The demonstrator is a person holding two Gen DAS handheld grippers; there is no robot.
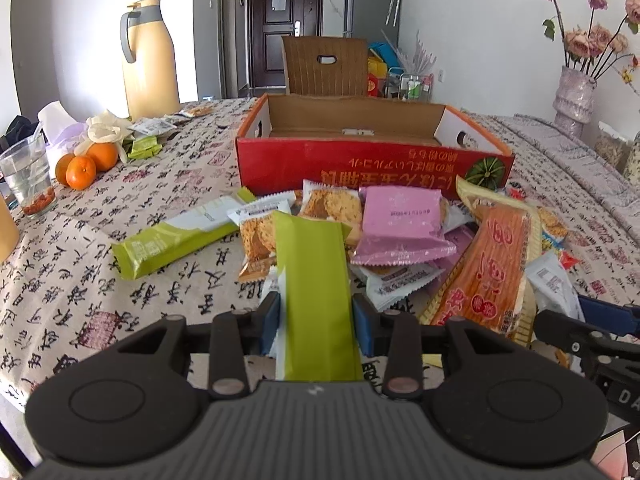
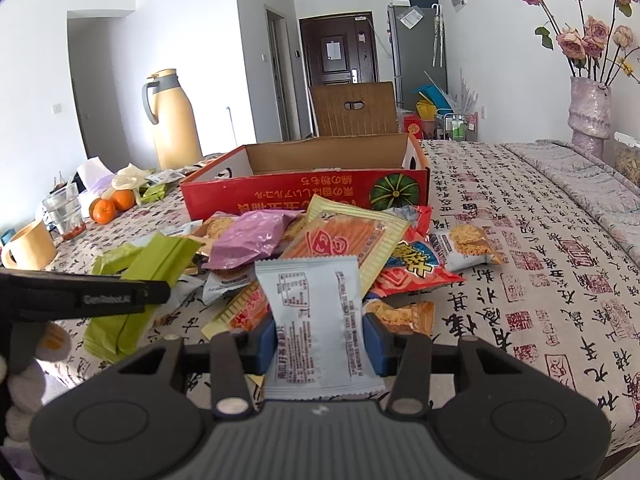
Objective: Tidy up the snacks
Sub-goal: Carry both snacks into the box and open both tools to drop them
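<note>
left gripper [image 1: 316,312] jaws clamped on green snack bar [image 1: 312,280], lifted at the pile's near edge | right gripper [image 2: 318,336] jaws clamped on pale blue packet [image 2: 316,320] | snack pile [image 1: 404,232] on the surface, just before red box [image 1: 360,164] | box open, inside looks empty | oranges [image 1: 86,164] far left

Worktop cloth [image 1: 100,280]: beige, black calligraphy, dull red seal stamps.
Box [image 1: 372,164]: red front with yellow lettering, green striped pumpkin picture at right end, orange rim, brown cardboard inside.
Lime-green packet [image 1: 312,300] in left tool [image 1: 316,320], white edge; tool pads blue, body black.
Pale grey-white packet [image 2: 316,320], dark fine print, in right tool [image 2: 320,344].
Pink packet [image 1: 400,216] mid-pile.
Orange-striped packet [image 1: 492,264], cream border, red characters.
Oranges [image 1: 86,164] far left.
Flask [image 1: 148,60]: tan, grey handle.
Vase [image 1: 576,92]: mottled mauve, faded pink roses.
</note>
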